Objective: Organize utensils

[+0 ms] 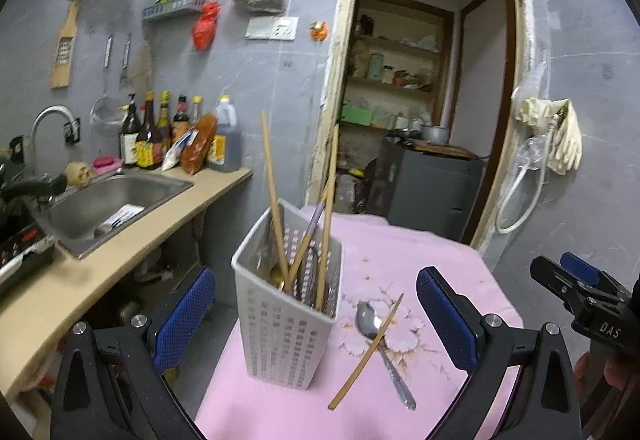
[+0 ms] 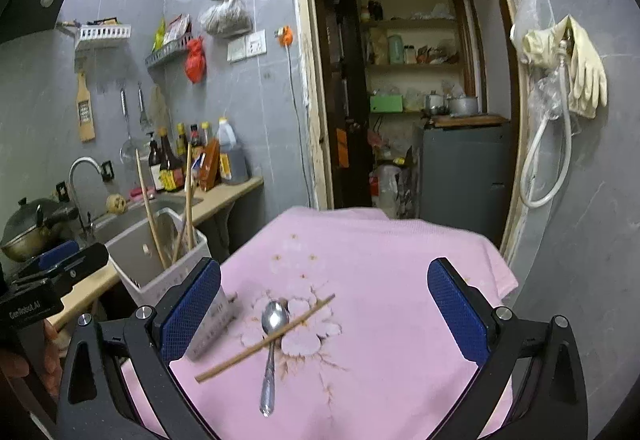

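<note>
A white slotted utensil holder stands on the pink cloth, with several chopsticks and metal utensils upright in it. To its right a metal spoon lies on the cloth with one wooden chopstick across it. My left gripper is open, its fingers on either side of the holder, empty. In the right wrist view my right gripper is open and empty above the spoon and chopstick. The holder is at the left there.
A steel sink with a tap and a counter run along the left, with sauce bottles at the back. A doorway to a pantry opens behind the table. Gloves and a hose hang on the right wall.
</note>
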`<state>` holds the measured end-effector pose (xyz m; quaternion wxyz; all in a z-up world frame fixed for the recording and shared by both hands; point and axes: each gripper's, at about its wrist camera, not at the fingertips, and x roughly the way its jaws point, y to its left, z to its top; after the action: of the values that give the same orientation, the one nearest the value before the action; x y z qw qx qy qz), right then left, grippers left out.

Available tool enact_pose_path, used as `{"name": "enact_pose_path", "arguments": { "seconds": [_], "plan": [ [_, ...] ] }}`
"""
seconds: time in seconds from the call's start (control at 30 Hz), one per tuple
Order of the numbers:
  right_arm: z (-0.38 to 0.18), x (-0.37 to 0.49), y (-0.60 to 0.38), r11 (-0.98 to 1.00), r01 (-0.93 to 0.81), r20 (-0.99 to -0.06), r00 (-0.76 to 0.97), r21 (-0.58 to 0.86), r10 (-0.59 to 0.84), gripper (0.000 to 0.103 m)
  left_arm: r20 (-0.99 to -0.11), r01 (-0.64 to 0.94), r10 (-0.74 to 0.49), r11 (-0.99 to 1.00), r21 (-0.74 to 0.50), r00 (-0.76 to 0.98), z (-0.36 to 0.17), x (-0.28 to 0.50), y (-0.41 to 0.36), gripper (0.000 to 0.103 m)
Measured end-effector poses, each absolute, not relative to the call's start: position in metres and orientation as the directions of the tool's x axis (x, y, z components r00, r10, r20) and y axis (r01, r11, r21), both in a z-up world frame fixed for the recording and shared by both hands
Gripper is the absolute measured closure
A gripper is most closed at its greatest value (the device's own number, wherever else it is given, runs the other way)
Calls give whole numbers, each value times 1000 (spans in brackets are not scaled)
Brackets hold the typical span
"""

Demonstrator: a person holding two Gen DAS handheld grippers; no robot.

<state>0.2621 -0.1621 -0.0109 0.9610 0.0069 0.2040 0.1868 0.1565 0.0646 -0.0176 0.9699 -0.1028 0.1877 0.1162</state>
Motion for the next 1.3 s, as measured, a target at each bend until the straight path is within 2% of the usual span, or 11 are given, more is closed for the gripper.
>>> {"name": "enact_pose_path", "arguments": {
  "seconds": [0.33,0.83,1.0,1.2,1.3],
  "plan": [
    [-52,276,-162,902,-417,-454,786,112,419,1,-459,-359,246,916,-177,854,-56,153,60,2],
    [-104,328,-142,828,-532,-512,669,178,540,1,-550,-388,212,893,-226,808,-108,170,43,4],
    [-117,346,-132,794,-575,-541,611,198,578,2,-609,-384,173,893,-235,774,-126,178,36,18],
    [-130,359,-121,771,-599,-573,562,215,596,2,-659,-390,159,894,-220,735,-141,184,29,27],
    [-137,363,-115,770,-599,-596,541,222,593,8,-685,-385,139,896,-221,715,-144,192,29,37]
  ]
}}
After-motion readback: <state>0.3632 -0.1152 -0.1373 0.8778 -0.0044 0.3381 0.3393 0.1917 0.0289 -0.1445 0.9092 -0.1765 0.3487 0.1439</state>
